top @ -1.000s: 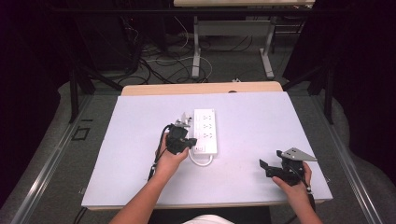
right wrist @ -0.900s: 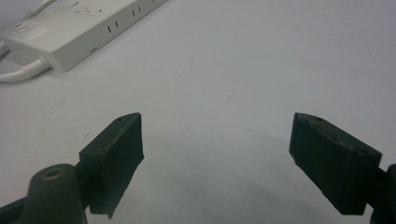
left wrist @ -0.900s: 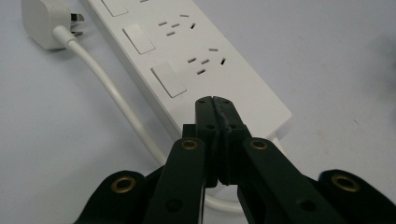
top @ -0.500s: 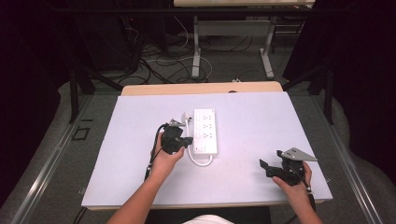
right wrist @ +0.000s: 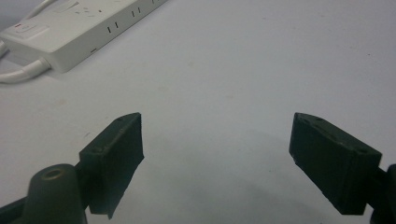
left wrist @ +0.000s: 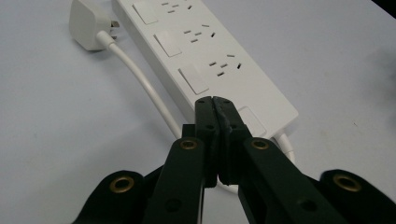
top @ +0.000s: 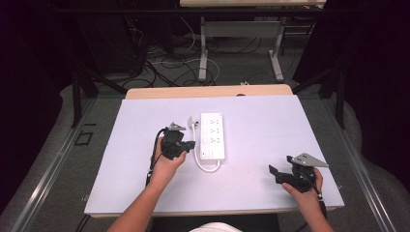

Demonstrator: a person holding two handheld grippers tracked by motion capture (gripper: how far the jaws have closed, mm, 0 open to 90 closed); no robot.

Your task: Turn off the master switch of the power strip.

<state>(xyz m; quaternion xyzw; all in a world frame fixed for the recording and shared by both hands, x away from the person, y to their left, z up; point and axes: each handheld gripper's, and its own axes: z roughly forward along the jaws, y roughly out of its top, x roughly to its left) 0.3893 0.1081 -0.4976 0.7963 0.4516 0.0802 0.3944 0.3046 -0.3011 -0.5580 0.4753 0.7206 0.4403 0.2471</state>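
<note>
Black tongs (left wrist: pixel 215 100), brass-coloured rivets

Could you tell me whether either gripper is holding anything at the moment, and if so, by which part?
Nothing is held. The left gripper has its jaws shut empty over the power strip; the right gripper is open.

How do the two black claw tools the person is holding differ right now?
The left gripper has its jaws pressed shut with nothing between them; the right gripper has its jaws spread wide. The left gripper sits close beside the white power strip, pointing at it; the right gripper rests apart from it, near the table's near right corner. Both are black, hand-held and empty.
</note>
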